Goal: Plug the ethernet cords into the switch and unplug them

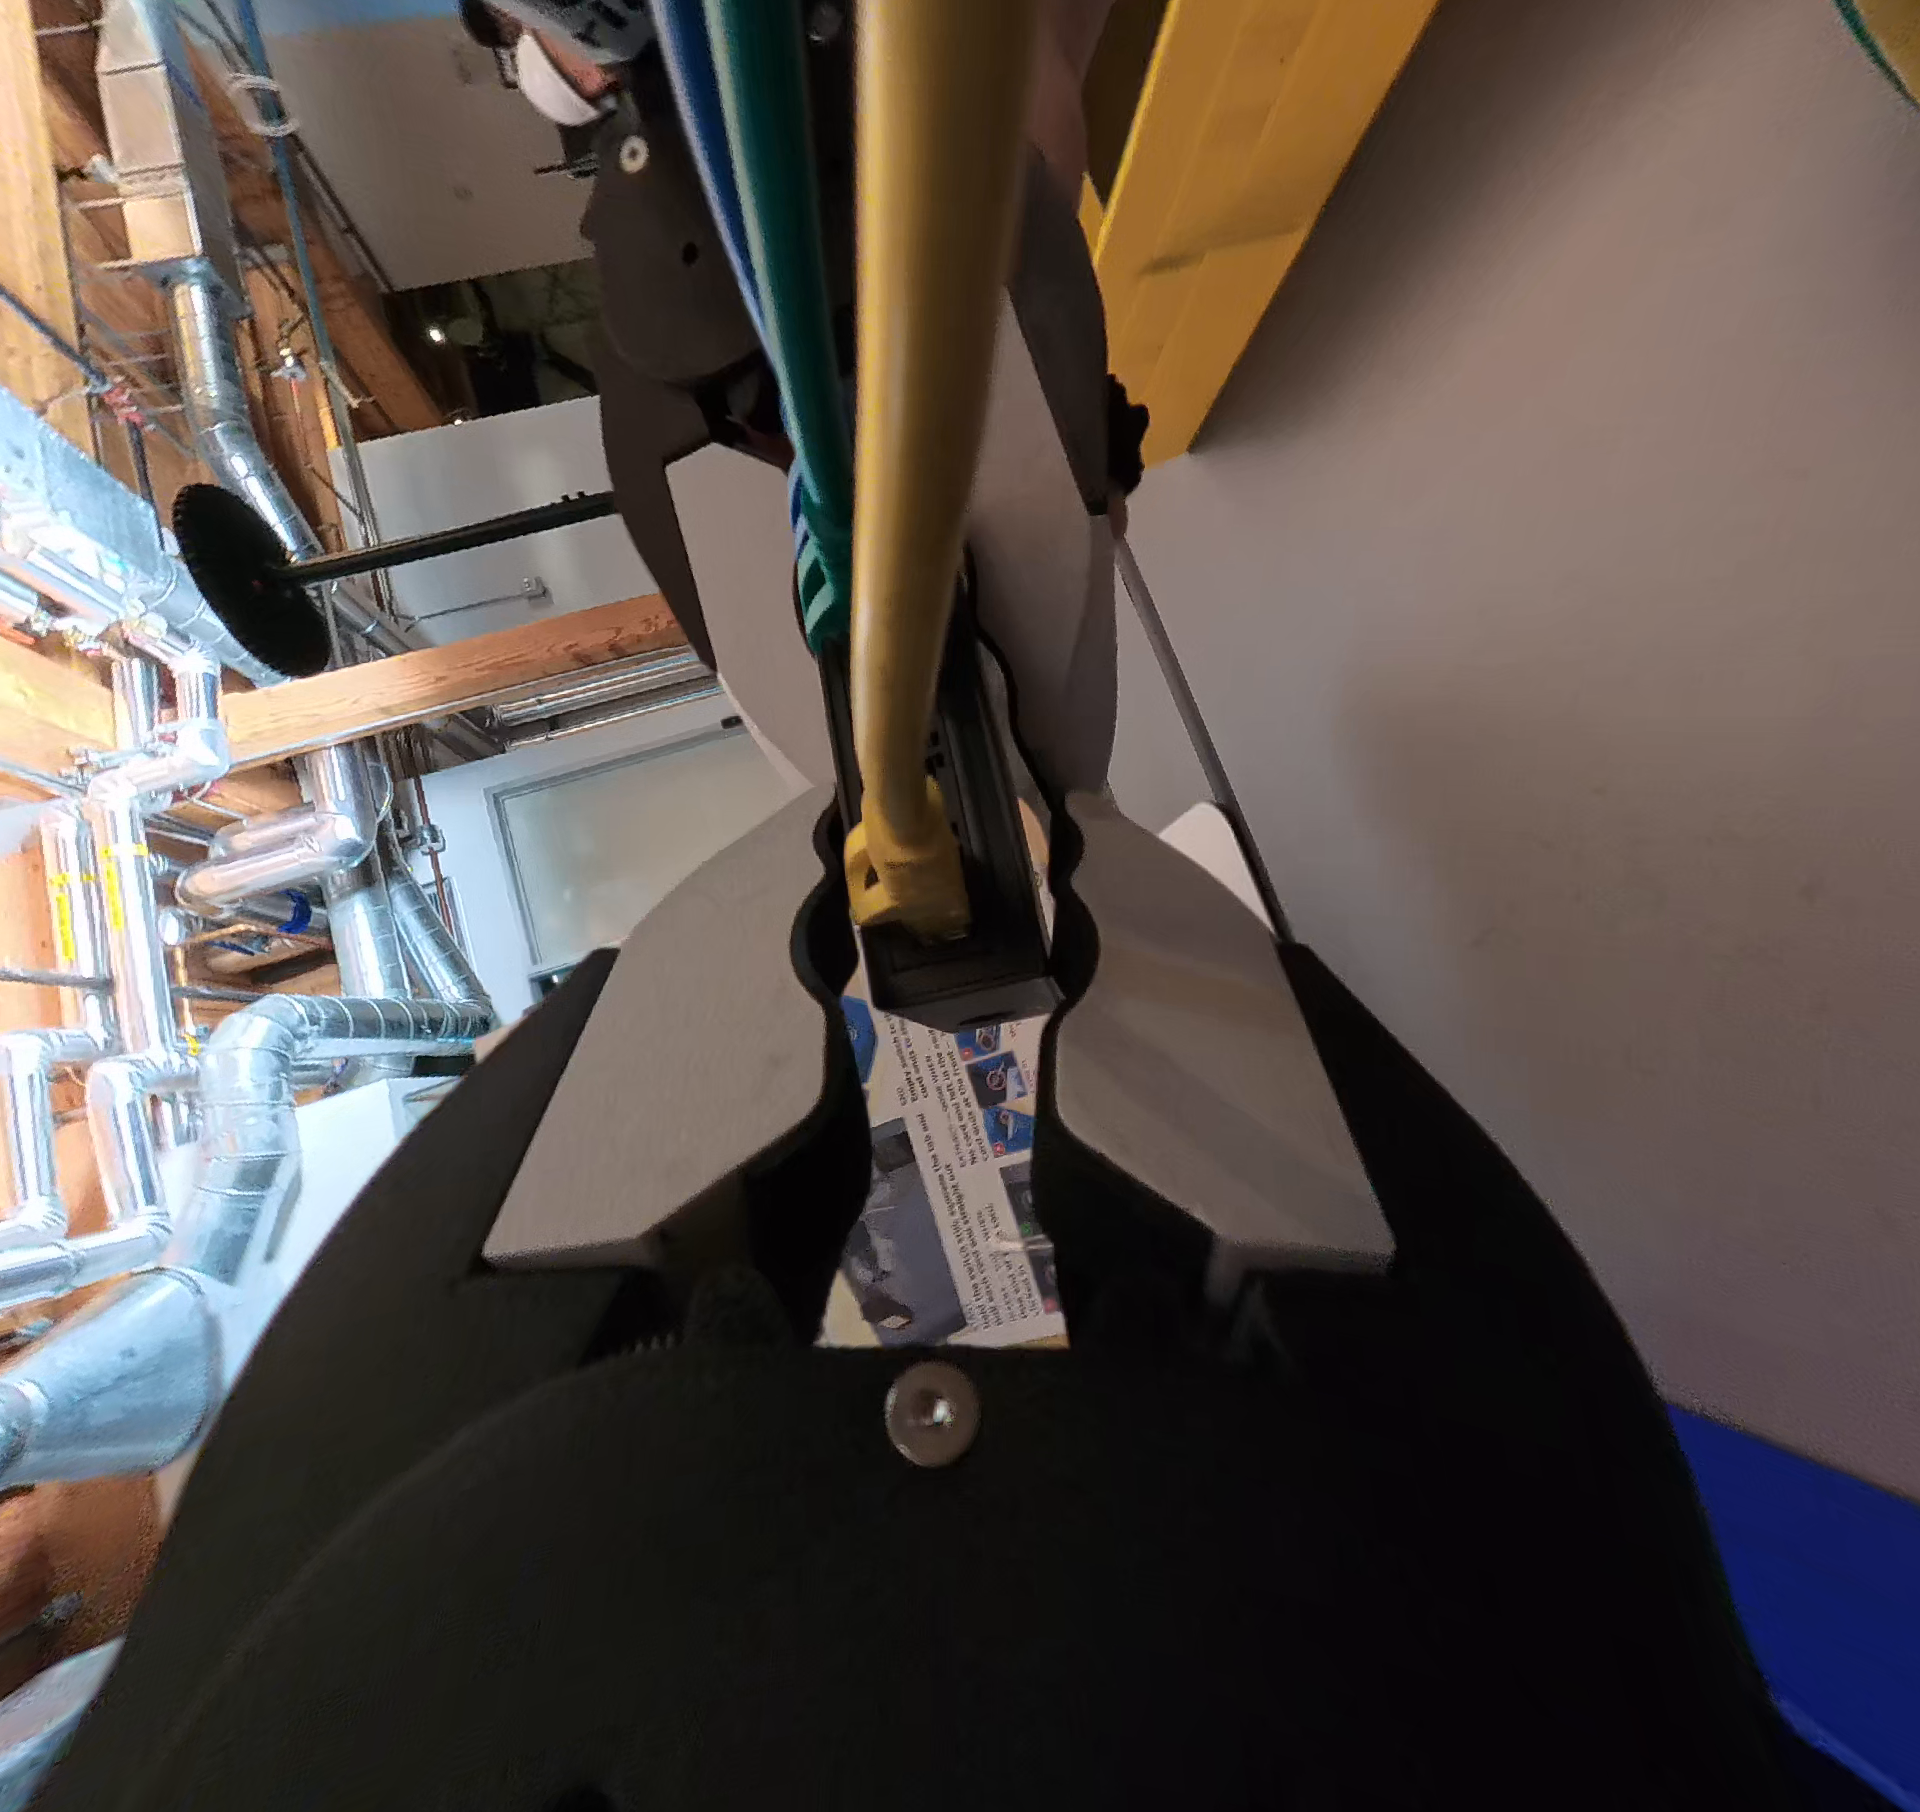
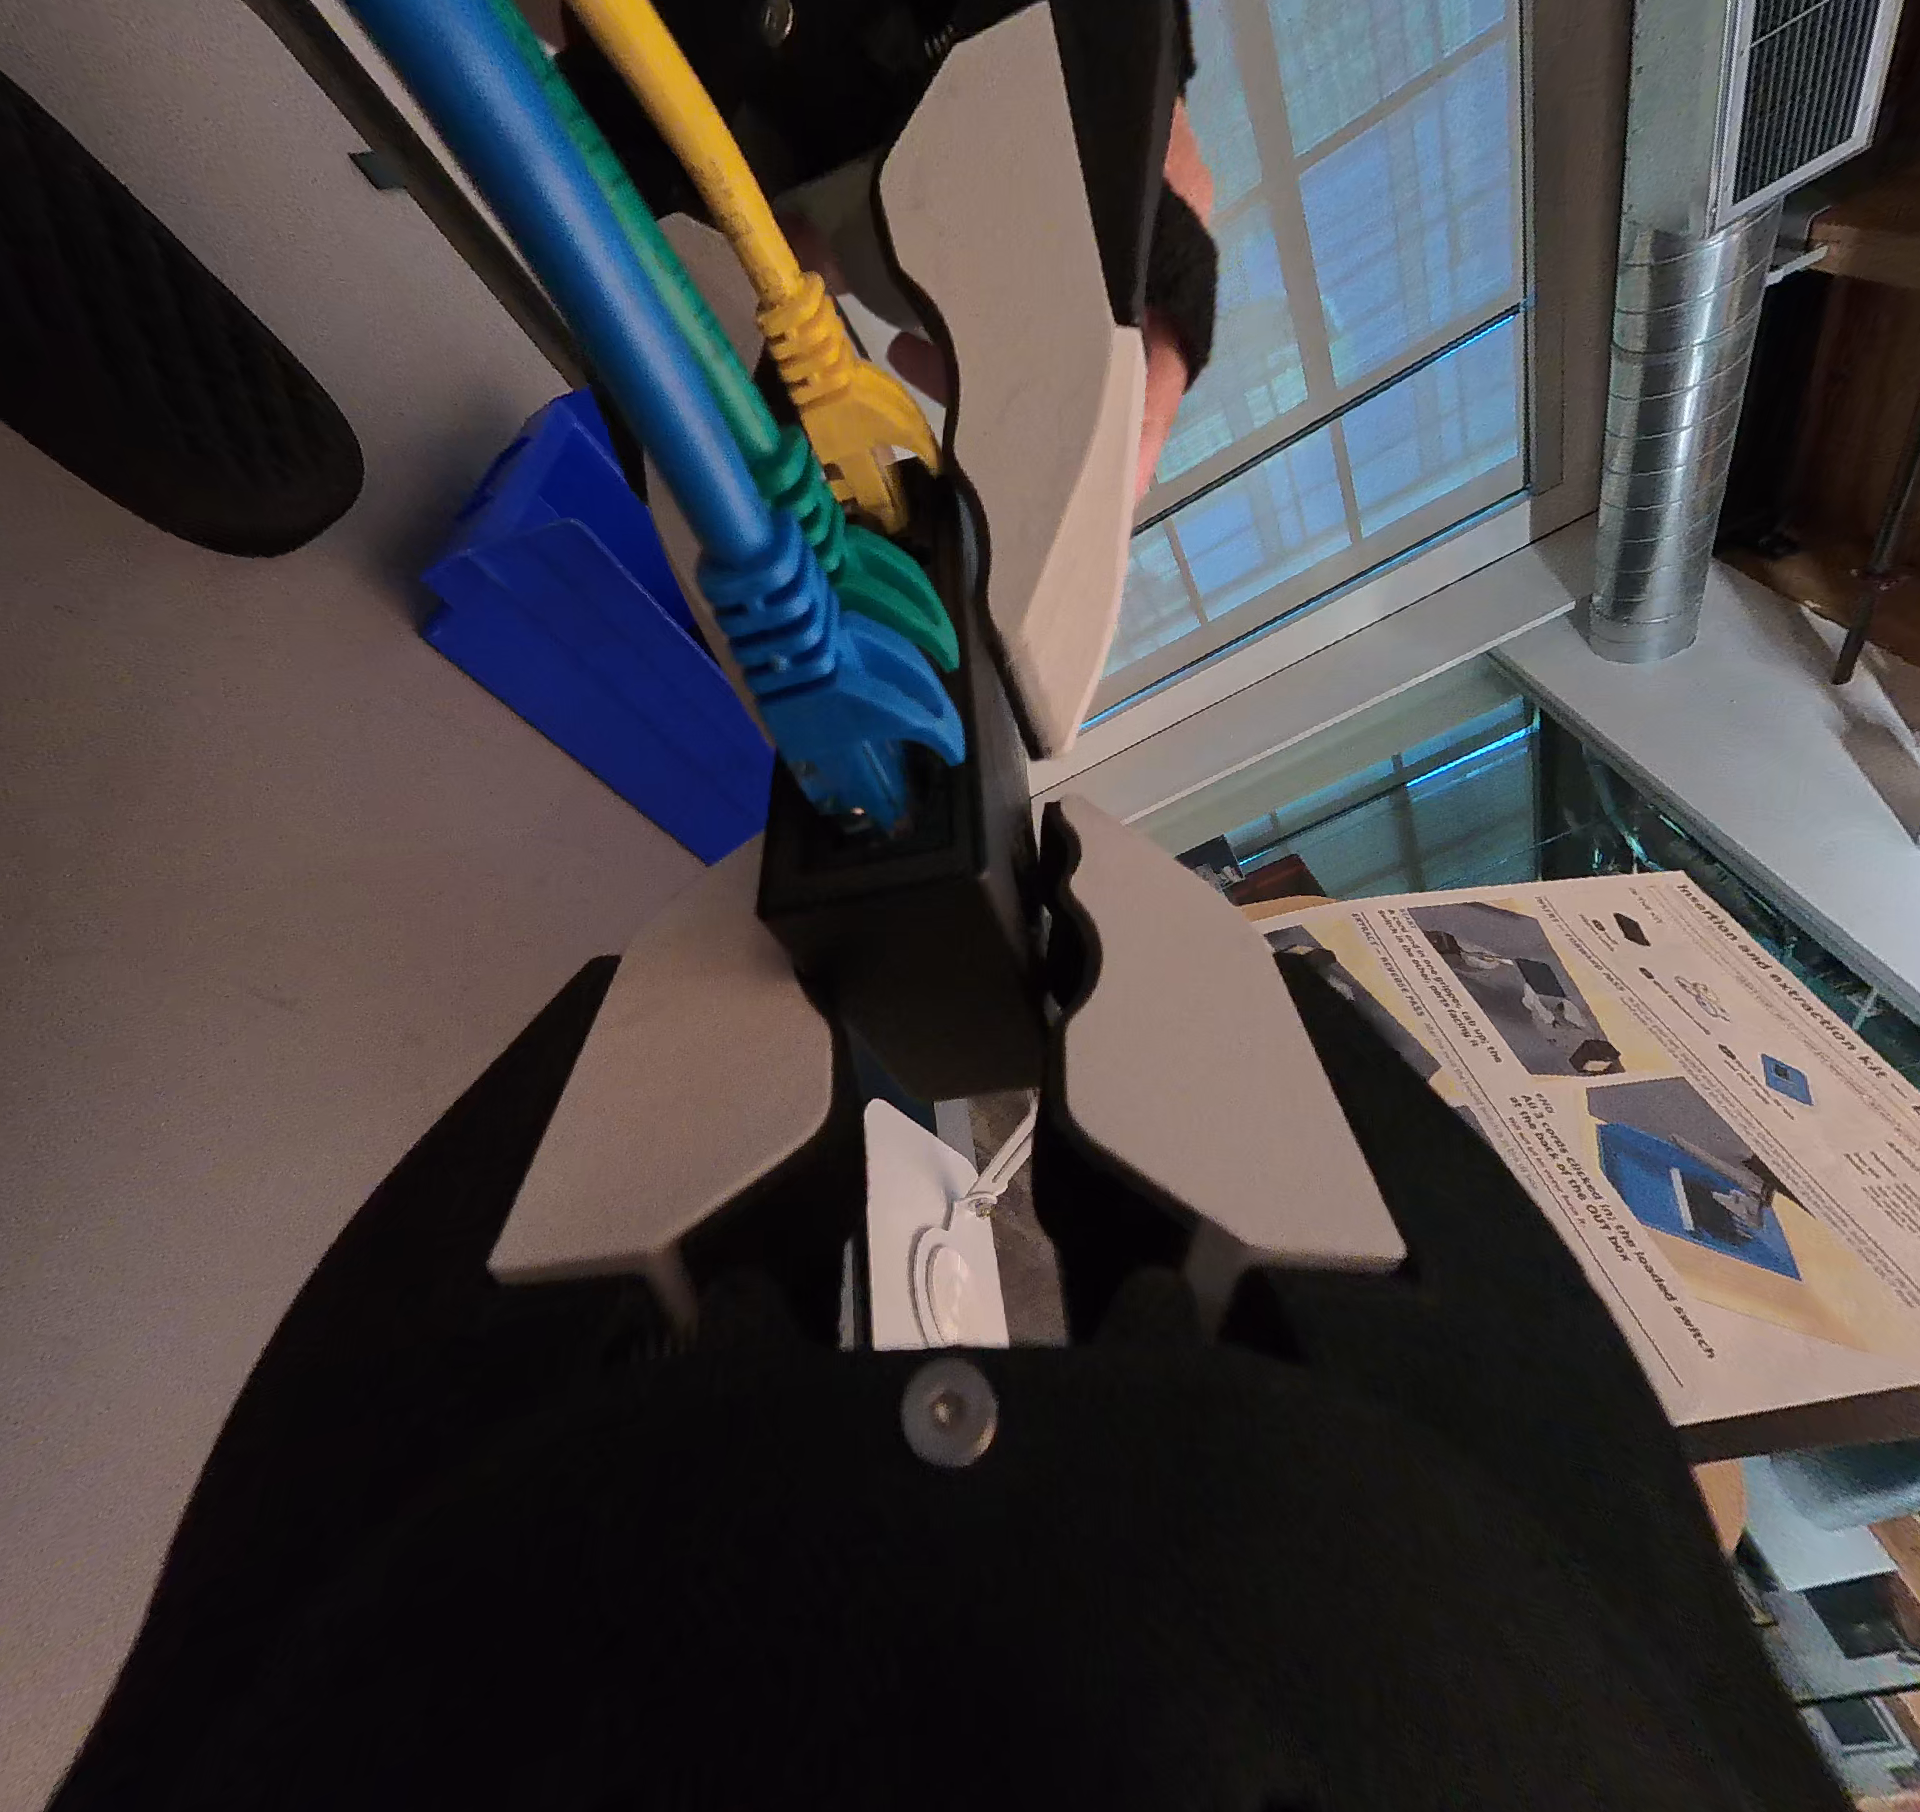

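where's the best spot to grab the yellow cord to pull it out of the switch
Grip the yellow cord by its ribbed boot, just behind the plug, not by the round cable. Come from the cable side, jaws across the boot's flat sides, probably squeezing down the latch hood. The switch is held end to end by the right gripper and left gripper, so one must let go first.

A grey table carries the things. A blue bin stands on it, and a yellow bin sits elsewhere on the same surface. A printed instruction sheet lies flat at the table's edge near the window.
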Demonstrator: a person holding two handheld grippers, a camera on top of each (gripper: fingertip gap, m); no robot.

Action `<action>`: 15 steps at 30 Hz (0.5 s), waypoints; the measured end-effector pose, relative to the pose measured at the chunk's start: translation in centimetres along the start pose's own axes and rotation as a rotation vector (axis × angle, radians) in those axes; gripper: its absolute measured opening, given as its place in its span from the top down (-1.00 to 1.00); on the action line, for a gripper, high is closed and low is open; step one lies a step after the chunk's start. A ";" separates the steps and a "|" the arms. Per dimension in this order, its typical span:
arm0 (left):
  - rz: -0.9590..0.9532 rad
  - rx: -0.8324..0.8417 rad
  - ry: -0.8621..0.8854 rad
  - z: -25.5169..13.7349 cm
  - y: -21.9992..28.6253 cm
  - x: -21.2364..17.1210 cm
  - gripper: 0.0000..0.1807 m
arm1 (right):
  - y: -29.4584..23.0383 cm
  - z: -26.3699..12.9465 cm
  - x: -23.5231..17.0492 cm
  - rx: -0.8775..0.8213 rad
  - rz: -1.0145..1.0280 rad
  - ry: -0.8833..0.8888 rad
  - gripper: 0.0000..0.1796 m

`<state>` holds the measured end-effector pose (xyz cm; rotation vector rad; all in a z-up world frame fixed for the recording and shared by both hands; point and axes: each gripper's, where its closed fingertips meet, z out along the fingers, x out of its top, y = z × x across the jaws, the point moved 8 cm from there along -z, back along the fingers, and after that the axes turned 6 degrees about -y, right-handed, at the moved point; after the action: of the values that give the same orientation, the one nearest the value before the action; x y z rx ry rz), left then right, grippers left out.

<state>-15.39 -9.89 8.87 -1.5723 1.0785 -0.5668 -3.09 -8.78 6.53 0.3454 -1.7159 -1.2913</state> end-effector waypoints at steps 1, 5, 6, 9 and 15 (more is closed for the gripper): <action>-0.027 0.009 0.014 -0.1 0.0 -0.1 0.65 | 0.1 0.0 0.1 0.000 0.002 -0.001 0.61; -0.111 0.025 0.065 0.0 0.2 -0.2 -0.77 | 0.2 -0.2 0.2 0.027 0.016 -0.011 0.60; -0.129 0.025 0.078 0.1 0.2 -0.3 -0.80 | 0.2 -0.2 0.1 0.033 0.019 -0.012 0.61; -0.191 0.016 0.123 0.0 0.2 -0.2 0.68 | 0.2 -0.3 0.1 0.051 0.042 0.002 0.60; -0.276 0.032 0.109 0.0 0.1 -0.4 0.69 | 0.5 -0.3 0.2 0.058 0.082 -0.016 0.57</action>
<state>-15.61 -9.52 8.89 -1.6898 0.9327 -0.8605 -2.78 -8.92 7.02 0.2963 -1.7652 -1.1900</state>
